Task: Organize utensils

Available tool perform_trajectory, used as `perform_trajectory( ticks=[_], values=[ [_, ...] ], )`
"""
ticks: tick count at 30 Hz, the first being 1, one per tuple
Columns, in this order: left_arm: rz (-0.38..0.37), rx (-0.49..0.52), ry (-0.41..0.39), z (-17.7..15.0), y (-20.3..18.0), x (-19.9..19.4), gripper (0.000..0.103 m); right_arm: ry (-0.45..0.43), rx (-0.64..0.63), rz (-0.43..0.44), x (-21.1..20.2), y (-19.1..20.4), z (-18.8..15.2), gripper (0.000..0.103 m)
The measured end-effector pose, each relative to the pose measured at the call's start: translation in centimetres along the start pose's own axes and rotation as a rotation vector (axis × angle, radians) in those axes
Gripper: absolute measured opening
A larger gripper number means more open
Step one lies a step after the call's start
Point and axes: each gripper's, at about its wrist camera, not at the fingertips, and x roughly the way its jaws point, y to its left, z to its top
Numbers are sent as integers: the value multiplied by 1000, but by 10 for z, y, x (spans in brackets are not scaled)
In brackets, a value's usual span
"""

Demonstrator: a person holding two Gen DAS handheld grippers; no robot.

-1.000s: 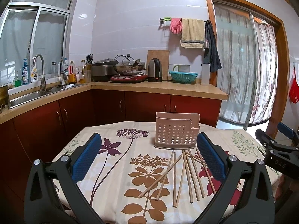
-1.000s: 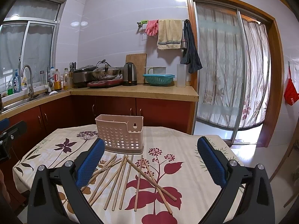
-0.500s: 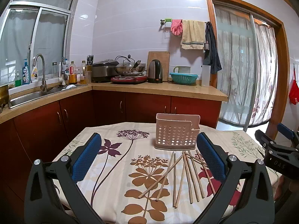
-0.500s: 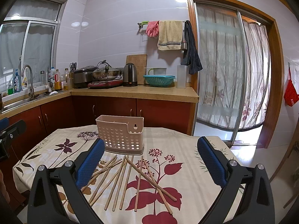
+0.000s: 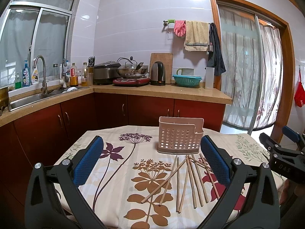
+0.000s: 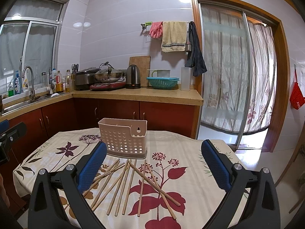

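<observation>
Two hand-held grippers are hovering above a kitchen table (image 5: 122, 206) draped in a floral cloth, both with their blue-padded jaws spread wide and gripping nothing. The left gripper (image 5: 152, 160) is sitting over the near-left part of the table, while the right gripper (image 6: 154, 162) is hanging over the near-right part; its black frame is also showing at the right edge of the left wrist view. A loose scatter of wooden chopsticks (image 5: 187, 179) is lying flat on the cloth near the middle of the table, some crossing one another, fanned out toward the near edge; in the right wrist view the same chopsticks (image 6: 131, 183) are spreading between the two blue fingers (image 6: 92, 168). Just beyond their far tips, a pale pink perforated utensil holder (image 5: 180, 138) is standing upright on the cloth, apart from both grippers, and appearing empty as far as its open top shows. Behind the table, a counter (image 5: 171, 92) over red-brown cabinets is carrying a kettle (image 5: 158, 76), a wok and a teal colander (image 5: 186, 80), with a sink (image 5: 28, 99) under the window at far left.
</observation>
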Motion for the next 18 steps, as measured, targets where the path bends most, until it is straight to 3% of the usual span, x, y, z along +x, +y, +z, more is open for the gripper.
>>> perform_trajectory(
  ticks=[9, 10, 18],
  values=[
    [-2, -3, -1, 11, -6, -4, 99, -1, -5, 4, -4, 1, 6, 97],
    [1, -2, -2, 0, 0, 0, 99, -2, -5, 4, -4, 1, 7, 97],
    [0, -1, -2, -1, 0, 0, 99, -3, -5, 4, -4, 1, 6, 97]
  ],
)
